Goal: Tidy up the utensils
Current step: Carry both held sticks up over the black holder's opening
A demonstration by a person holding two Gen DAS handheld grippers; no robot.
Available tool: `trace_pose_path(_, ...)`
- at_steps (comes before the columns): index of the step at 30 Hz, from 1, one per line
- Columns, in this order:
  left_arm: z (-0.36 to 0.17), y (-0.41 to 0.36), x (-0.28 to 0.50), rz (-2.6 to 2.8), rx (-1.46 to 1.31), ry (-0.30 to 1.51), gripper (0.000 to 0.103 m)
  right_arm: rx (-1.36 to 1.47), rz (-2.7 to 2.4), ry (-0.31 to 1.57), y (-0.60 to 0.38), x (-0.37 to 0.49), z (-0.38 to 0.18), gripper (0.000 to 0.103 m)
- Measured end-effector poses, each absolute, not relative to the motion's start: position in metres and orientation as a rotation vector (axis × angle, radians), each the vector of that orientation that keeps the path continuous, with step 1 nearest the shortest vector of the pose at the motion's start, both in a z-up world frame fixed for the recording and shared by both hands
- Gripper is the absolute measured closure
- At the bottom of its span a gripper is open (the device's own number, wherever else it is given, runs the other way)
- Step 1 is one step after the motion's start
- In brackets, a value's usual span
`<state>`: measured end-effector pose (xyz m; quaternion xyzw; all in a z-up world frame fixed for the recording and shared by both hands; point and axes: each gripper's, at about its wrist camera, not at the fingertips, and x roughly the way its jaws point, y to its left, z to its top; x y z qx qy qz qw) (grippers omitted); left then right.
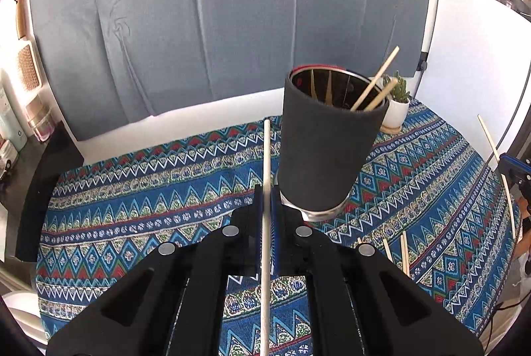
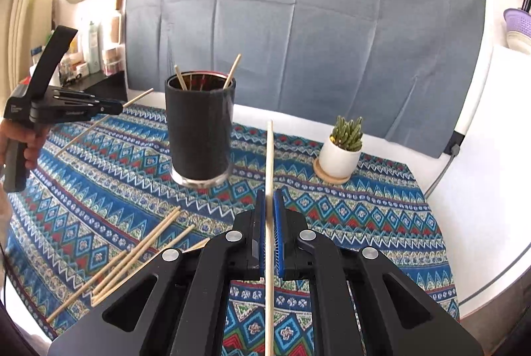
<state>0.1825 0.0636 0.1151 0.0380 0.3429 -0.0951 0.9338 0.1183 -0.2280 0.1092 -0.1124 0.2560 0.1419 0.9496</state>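
Chopsticks: left claw [image 1: 266, 190] clamped on one [image 1: 265, 223], right claw [image 2: 269, 193] clamped on another [image 2: 269, 223]. Cup [image 2: 200, 130] at 11 o'clock. Tip each upright over rim, drop singly; more [image 2: 132, 259] lie on surface [image 2: 365, 216].

The right tool [image 2: 269, 216] is clamped on a wooden chopstick [image 2: 269, 156] that runs straight ahead between its blue pads. Beyond it a black cup [image 2: 199, 130] on the patterned tablecloth [image 2: 365, 216] holds several chopsticks. At left, a hand [image 2: 23, 143] holds the left tool [image 2: 116, 106], which grips another chopstick [image 2: 86, 130]. Loose chopsticks [image 2: 139, 253] lie lower left; a potted succulent [image 2: 343, 146] stands right.
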Motion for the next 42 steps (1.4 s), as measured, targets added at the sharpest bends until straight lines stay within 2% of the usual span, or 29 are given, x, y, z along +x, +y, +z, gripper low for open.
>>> trace_pose_path(11,0.192,0.073,0.201,-0.203,0.007,0.579,0.098,-0.083,0.401,0.374,-0.220,0.155,0.172,0.098)
trace_pose_path(20,0.220,0.063,0.222,-0.300,-0.050,0.466,0.098,0.052,0.567,0.310,-0.191,0.197,0.193,0.098)
trace_pose_path(32,0.188,0.041,0.264,-0.548,-0.239,0.229,0.098,0.440,0.680,0.202,-0.191,0.263,0.184,0.098)
trace_pose_path(38,0.166,0.037,0.287,-0.579,-0.336,0.157,0.098,0.484,0.640,0.163,-0.184,0.285,0.172,0.099)
trace_pose_path(42,0.155,0.037,0.296,-0.563,-0.363,0.177,0.098,0.468,0.642,0.181,-0.181,0.289,0.165,0.099)
